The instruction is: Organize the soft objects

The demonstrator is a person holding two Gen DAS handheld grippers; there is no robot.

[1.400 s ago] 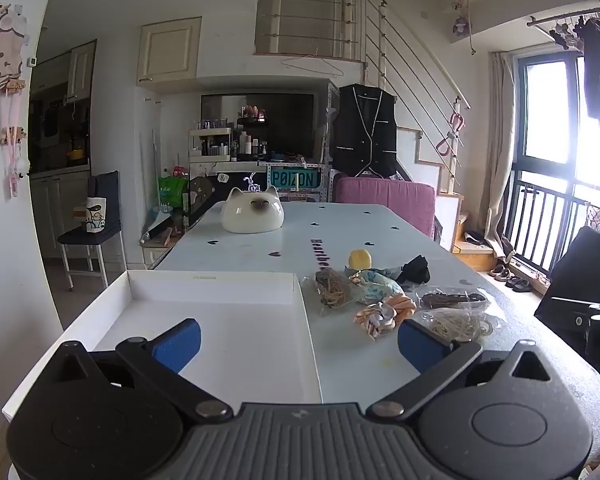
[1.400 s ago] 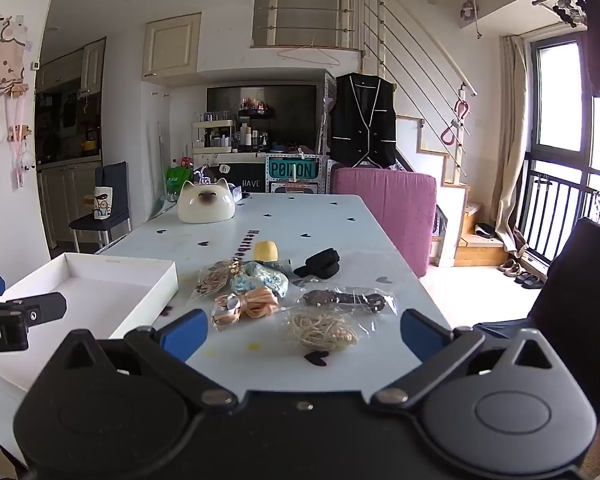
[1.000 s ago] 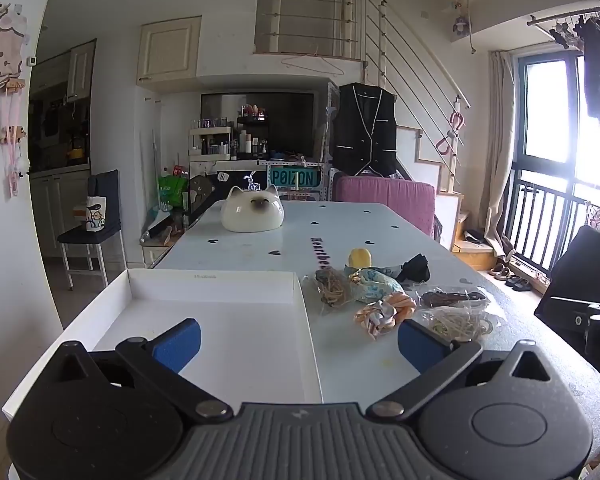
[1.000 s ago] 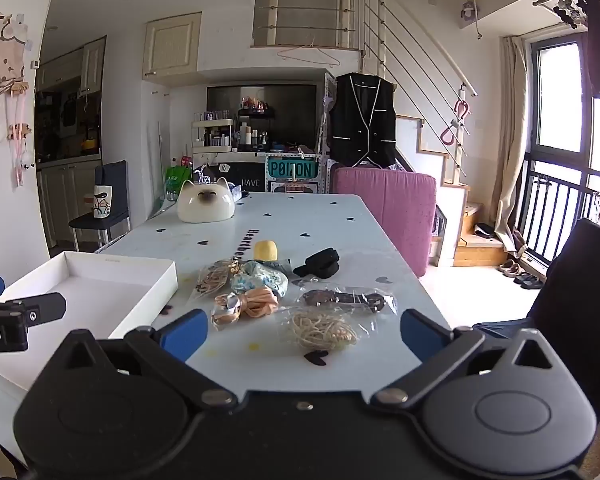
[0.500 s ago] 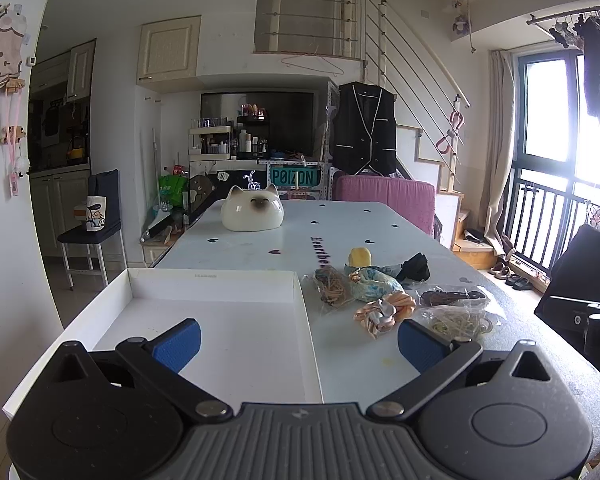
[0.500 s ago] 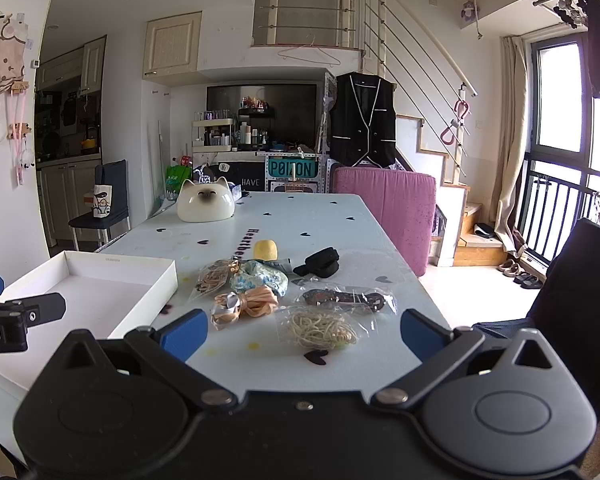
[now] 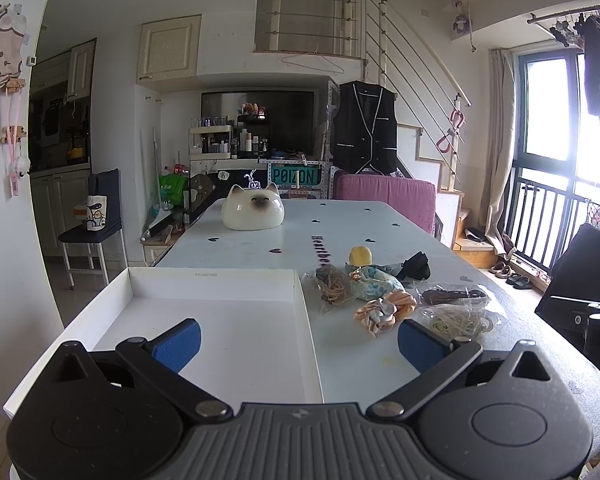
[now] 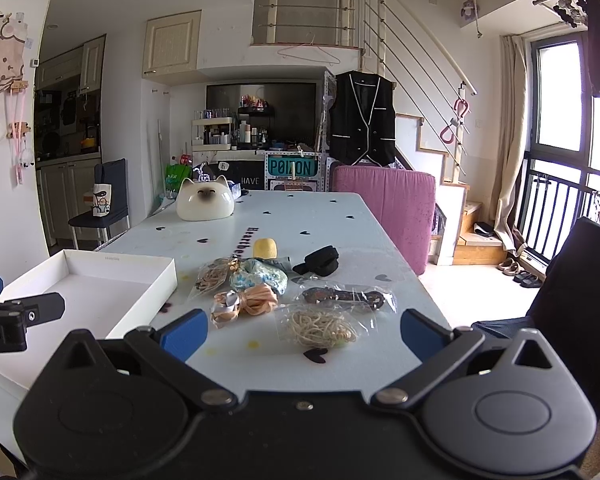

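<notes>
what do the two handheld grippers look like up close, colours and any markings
Both match: the left gripper and right gripper have matte black bodies with two rounded housings, silver pivot screws and angled black link arms ending in blue textured pads. The left one's middle is ribbed grey. In the right view, its side carries white lettering ending "ot.AI".

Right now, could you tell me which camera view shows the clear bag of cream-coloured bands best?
The right wrist view: the bag of cream bands lies unobstructed near the middle, between the open gripper's fingers. In the left wrist view the same bag sits off to the right, smaller, and its near edge is partly cut off by the left gripper's blue fingertip.
</notes>
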